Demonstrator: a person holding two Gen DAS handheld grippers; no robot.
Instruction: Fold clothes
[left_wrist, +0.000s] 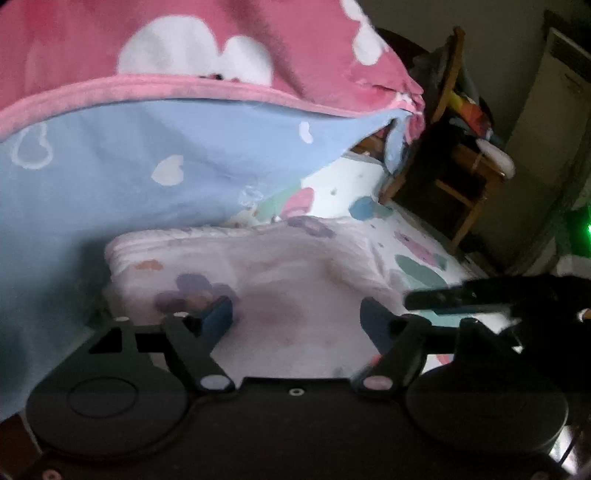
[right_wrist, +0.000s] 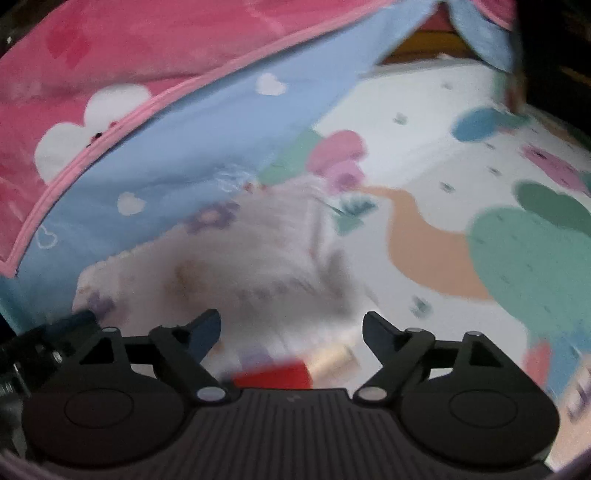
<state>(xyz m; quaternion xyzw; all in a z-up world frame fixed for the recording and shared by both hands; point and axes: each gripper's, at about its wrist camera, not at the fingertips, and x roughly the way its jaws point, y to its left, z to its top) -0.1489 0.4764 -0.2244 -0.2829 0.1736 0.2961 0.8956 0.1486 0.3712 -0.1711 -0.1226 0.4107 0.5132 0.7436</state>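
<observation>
A folded white garment with purple flower prints (left_wrist: 266, 273) lies on the patterned bed sheet (left_wrist: 417, 243), just ahead of both grippers. It also shows, blurred, in the right wrist view (right_wrist: 258, 258). My left gripper (left_wrist: 297, 314) is open and empty, its fingers over the garment's near edge. My right gripper (right_wrist: 291, 325) is open and empty, just short of the garment. A finger of the right gripper shows at the right in the left wrist view (left_wrist: 443, 297).
A pink and blue quilt with white hearts (left_wrist: 147, 147) is heaped behind and to the left of the garment, also in the right wrist view (right_wrist: 110, 110). A wooden chair with clothes (left_wrist: 461, 147) stands beyond the bed. A red and beige thing (right_wrist: 295, 369) lies under the right gripper.
</observation>
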